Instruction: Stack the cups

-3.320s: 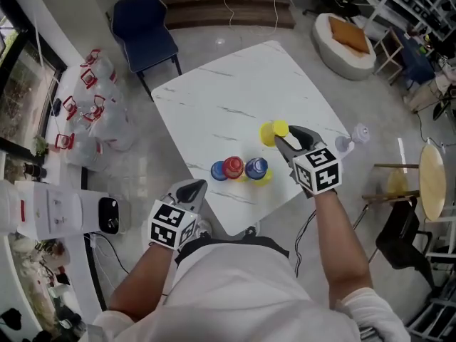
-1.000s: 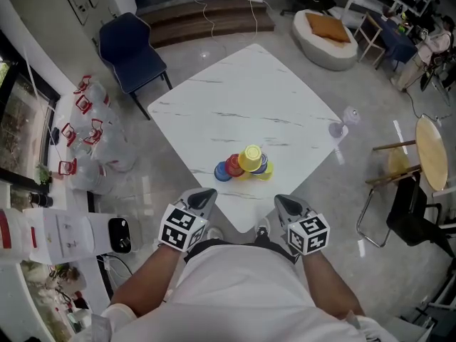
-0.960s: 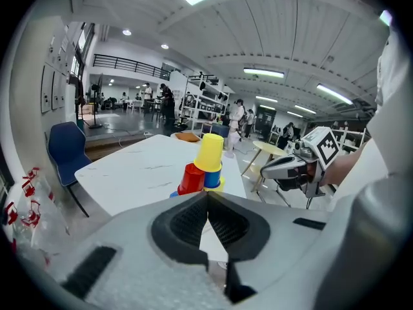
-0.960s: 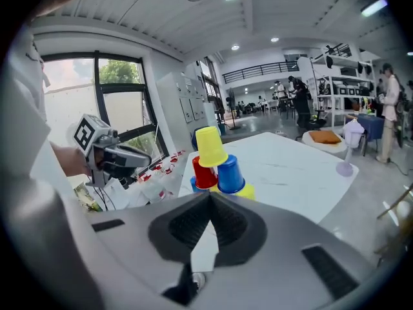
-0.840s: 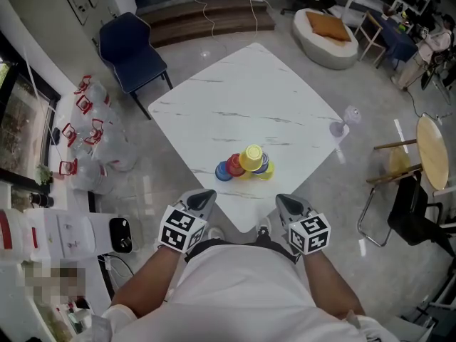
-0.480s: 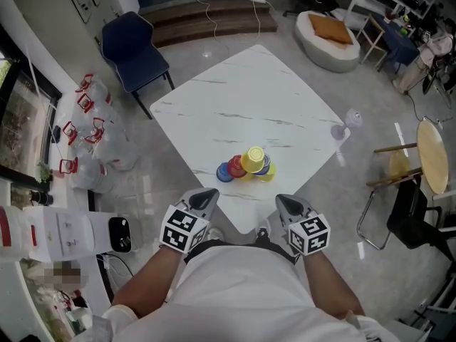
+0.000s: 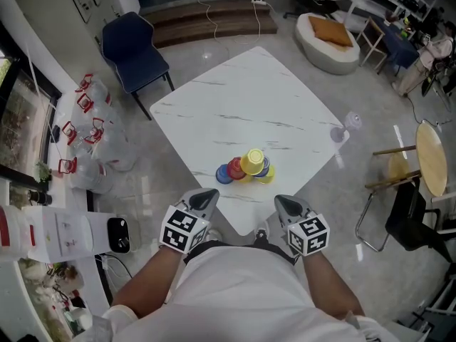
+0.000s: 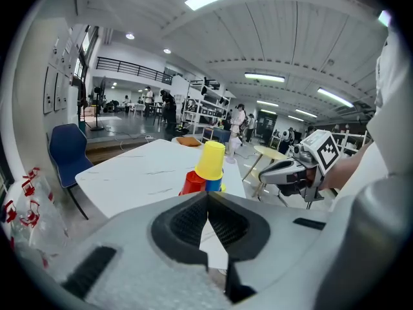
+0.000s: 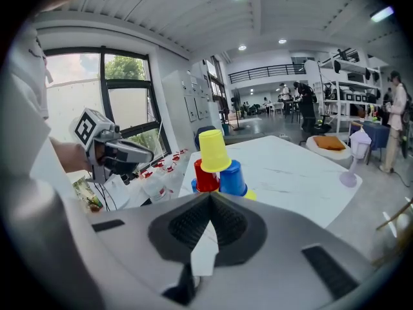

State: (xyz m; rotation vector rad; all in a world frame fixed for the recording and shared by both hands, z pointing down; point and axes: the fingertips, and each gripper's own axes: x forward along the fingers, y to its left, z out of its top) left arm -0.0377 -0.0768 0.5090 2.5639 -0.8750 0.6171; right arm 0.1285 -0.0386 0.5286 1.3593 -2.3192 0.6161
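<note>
The left gripper (image 7: 205, 194) and the right gripper (image 7: 283, 200) are held side by side at the person's waist. Both forearms are bent in against the white shirt (image 7: 242, 291). Both noses point forward at the near corner of the surface (image 7: 242, 105) and hang short of it, over the floor. The left gripper's fingers (image 8: 188, 221) are clenched, the ribbed pads meeting along one seam with nothing between them. The right gripper's fingers (image 9: 231, 223) are pressed together the same way, also empty. Neither gripper touches a cup.

Past them, close to the near corner of the white marbled surface, the cups stand in a cluster. A red cup (image 7: 234, 168) and a blue cup (image 7: 262, 167) stand upside down, side by side and touching. A yellow cup (image 7: 252, 160) sits upside down on top, bridging the two. A second blue cup (image 7: 222, 174) sits low just left of the red one, and a second yellow cup (image 7: 268, 177) sits low at the blue cup's right.

Beyond the far left edge stands a blue chair (image 7: 132, 45), with white plastic bags (image 7: 89, 130) on the floor off the left corner.
</note>
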